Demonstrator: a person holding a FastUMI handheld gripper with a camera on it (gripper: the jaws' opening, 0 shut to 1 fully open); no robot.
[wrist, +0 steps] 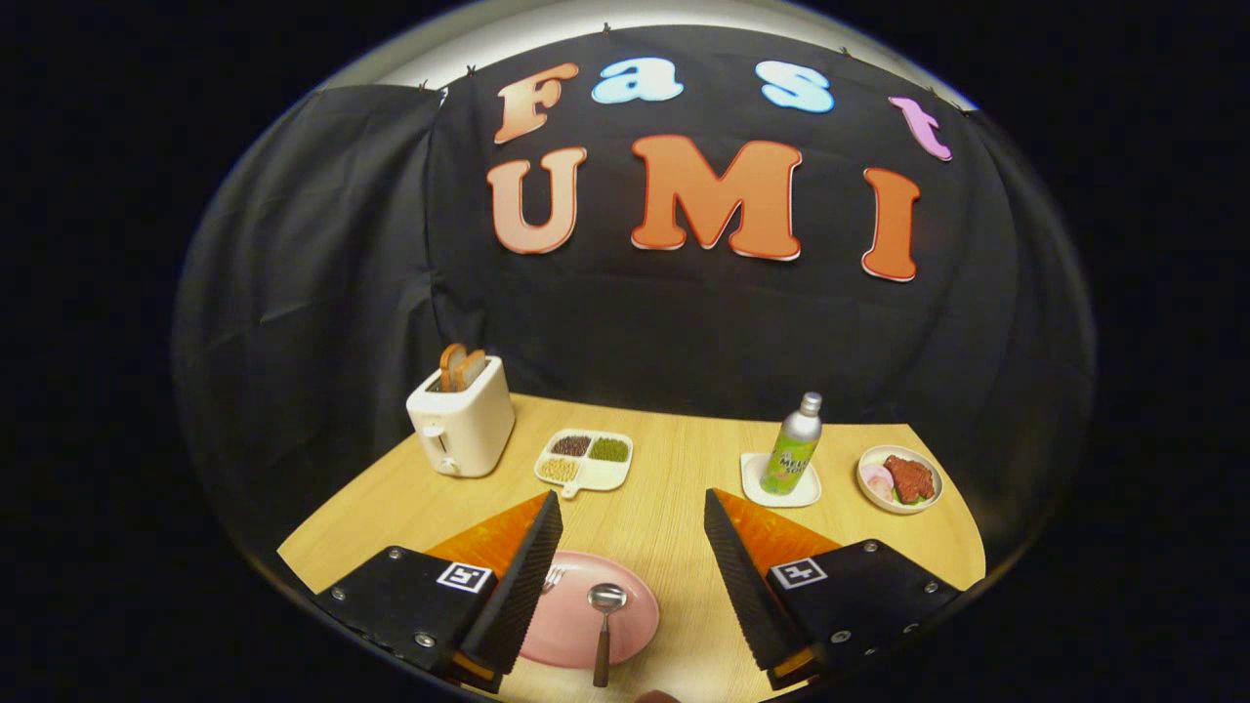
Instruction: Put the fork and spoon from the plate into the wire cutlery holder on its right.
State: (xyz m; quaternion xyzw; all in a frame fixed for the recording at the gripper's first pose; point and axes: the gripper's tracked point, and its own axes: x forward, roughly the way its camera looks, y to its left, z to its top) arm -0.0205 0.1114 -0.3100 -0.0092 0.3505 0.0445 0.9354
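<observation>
My gripper (633, 557) hangs above the near part of the wooden counter (664, 469), its fingers spread wide and holding nothing. Between them I see a pink plate (625, 625) lying flat on the counter. The spoon (604, 620) rests on that plate, bowl toward the far side, its dark handle running back past the plate's near rim. The fork (553, 578) lies on the plate's left part; I can see only its tines, since the left finger covers the rest. Neither finger touches the cutlery.

Beyond the fingers, far left: a cream toaster (461, 422) with two slices of bread (461, 368) standing up in its slots. Just right of it, a white divided tray (586, 461) with dark, green and pale grains in separate compartments. Farther right, a metal bottle (793, 444) with a green label stands upright on a small white square coaster (778, 485). Beside that, near the counter's right edge, a round bowl (899, 479) holds a reddish slab of meat and some pale slices.
</observation>
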